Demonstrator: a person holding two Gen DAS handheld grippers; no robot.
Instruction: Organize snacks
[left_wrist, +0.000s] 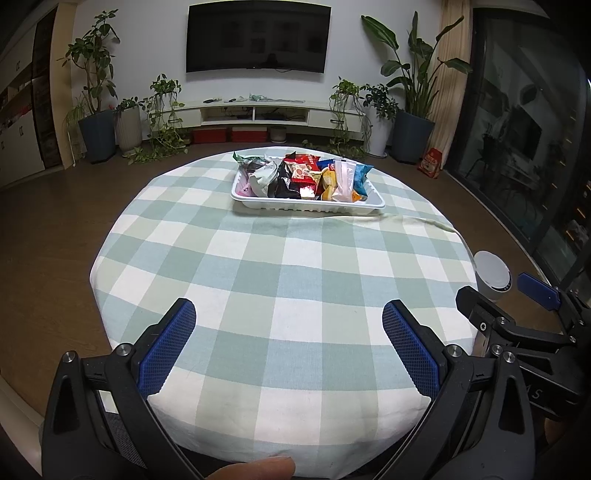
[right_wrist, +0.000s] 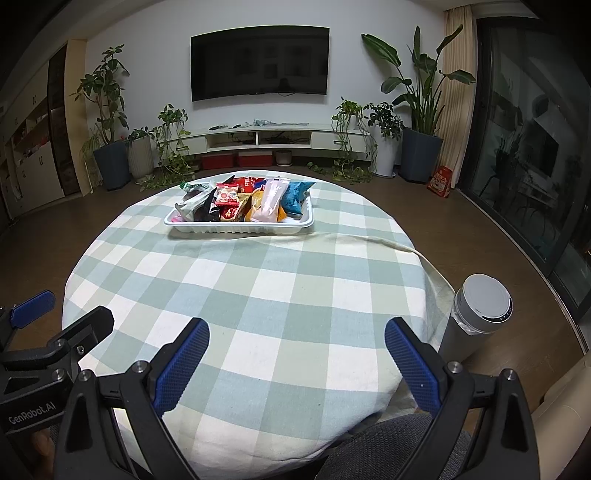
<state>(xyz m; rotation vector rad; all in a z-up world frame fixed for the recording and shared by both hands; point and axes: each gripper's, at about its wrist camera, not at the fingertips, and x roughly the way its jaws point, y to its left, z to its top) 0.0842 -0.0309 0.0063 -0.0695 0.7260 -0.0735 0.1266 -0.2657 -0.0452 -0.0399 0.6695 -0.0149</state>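
- Bench (left_wrist: 258, 280) under a checked cloth fills the frame's middle.
- Tray (left_wrist: 258, 201) sits upper centre, on the far side, piled with snacks (left_wrist: 301, 175).
- Left gripper (left_wrist: 288, 347) at the bottom edge: fingers wide, holding nothing.
- Right gripper (right_wrist: 297, 358) at the bottom edge: fingers wide, holding nothing.
- Grey bin (right_wrist: 476, 314) stands lower right, beside the bench.

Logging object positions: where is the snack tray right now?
In both views the white snack tray sits at the far side of the checked tablecloth, toward the TV, well beyond both open claws.
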